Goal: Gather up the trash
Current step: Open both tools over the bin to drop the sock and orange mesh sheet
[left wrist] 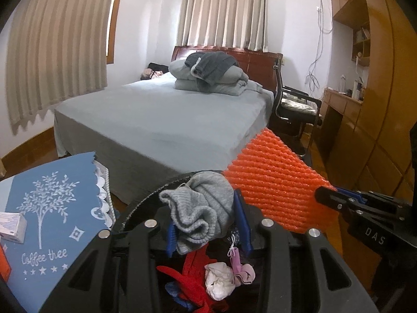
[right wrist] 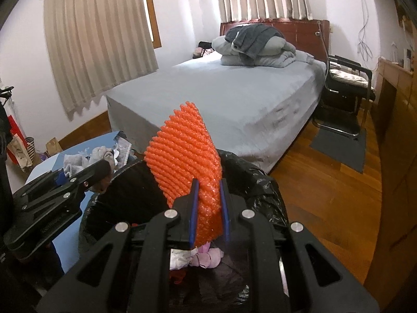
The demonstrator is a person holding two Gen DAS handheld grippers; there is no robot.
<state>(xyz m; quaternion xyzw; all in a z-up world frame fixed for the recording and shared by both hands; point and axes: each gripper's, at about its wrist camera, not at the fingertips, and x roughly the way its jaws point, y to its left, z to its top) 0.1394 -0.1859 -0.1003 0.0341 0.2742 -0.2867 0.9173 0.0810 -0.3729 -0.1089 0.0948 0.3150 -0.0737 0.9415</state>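
Note:
My left gripper point(left wrist: 208, 232) is shut on a crumpled grey knit sock point(left wrist: 200, 208) and holds it over the open black trash bag point(left wrist: 146, 203). My right gripper point(right wrist: 209, 208) is shut on an orange foam net sleeve point(right wrist: 186, 161), upright above the same bag point(right wrist: 260, 182); the sleeve also shows in the left wrist view point(left wrist: 276, 185). Inside the bag lie a white crumpled tissue point(left wrist: 219, 281), a pink mask point(left wrist: 241, 266) and red scraps point(left wrist: 187, 284). The left gripper and sock show at the left in the right wrist view point(right wrist: 78, 167).
A small table with a blue "Coffee tree" cloth point(left wrist: 52, 208) stands left of the bag, with a small box point(left wrist: 11, 227) on it. A bed point(left wrist: 161, 114) with folded bedding is behind. A chair point(left wrist: 294, 104), a wooden desk and cabinets point(left wrist: 365, 104) are at the right.

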